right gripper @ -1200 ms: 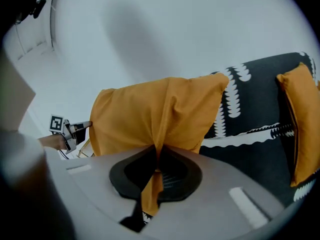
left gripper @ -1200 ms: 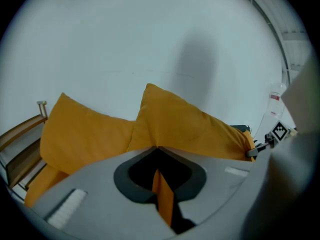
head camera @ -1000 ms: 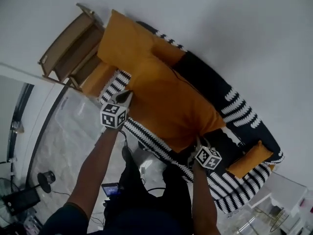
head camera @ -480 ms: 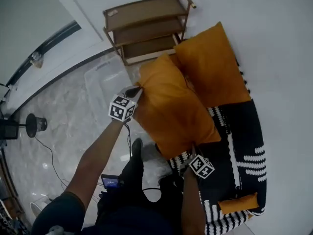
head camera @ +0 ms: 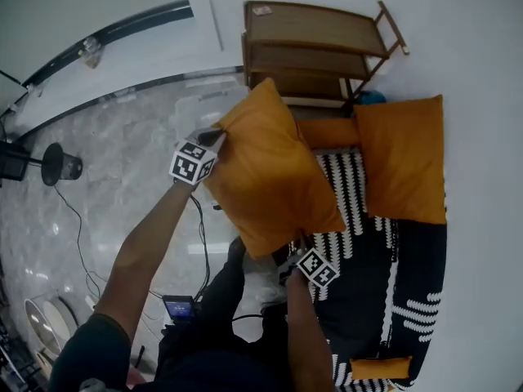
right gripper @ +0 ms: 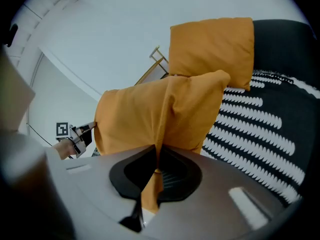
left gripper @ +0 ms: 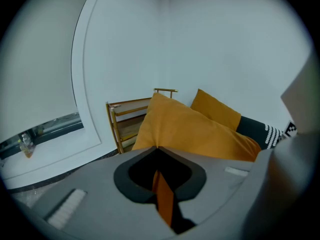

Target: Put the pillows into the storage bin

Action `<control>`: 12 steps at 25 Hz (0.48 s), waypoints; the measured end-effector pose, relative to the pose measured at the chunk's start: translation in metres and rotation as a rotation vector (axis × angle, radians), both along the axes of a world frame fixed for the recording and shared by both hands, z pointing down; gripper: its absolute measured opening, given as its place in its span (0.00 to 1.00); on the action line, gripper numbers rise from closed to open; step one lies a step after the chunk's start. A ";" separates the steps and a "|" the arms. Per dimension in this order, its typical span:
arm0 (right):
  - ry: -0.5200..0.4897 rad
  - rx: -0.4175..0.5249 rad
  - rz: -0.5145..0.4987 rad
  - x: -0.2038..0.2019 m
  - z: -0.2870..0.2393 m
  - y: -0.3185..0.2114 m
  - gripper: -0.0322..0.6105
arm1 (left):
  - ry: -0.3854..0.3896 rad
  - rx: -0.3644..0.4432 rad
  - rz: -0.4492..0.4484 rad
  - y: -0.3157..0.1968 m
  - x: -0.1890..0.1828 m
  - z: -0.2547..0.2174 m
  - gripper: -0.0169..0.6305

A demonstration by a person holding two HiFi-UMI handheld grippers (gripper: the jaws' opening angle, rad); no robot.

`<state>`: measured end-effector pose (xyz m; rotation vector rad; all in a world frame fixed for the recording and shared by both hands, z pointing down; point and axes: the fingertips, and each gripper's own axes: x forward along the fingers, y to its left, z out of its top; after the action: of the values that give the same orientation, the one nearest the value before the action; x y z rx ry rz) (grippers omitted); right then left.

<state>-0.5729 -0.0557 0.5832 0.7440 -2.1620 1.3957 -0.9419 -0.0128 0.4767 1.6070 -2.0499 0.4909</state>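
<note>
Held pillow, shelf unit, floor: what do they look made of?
Held pillow: mustard cloth, matte, probably with a soft fill. It creases and sags between its pinched corners.
Shelf unit: brown wood or wood-look board with a satin finish. The grain can't be made out.
Floor: pale marble-look stone or tile, glossy, with grey veining and faint reflections.

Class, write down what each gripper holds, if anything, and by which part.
Both hold one orange pillow: the left gripper pinches a corner, the right gripper pinches fabric at the opposite edge.
</note>
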 end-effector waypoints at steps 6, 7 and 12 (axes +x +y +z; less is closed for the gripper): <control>-0.008 -0.105 -0.009 -0.083 0.026 0.040 0.07 | -0.036 -0.004 -0.048 0.028 -0.078 0.005 0.03; -0.009 -0.126 -0.006 -0.094 0.031 0.046 0.07 | -0.037 -0.004 -0.059 0.033 -0.088 0.007 0.03; 0.017 -0.197 -0.022 -0.145 0.056 0.073 0.07 | -0.040 -0.020 -0.102 0.047 -0.136 0.024 0.03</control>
<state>-0.7178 0.0173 0.6388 0.6531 -1.9778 1.5583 -1.0784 0.0345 0.5004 1.4842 -2.1376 0.5093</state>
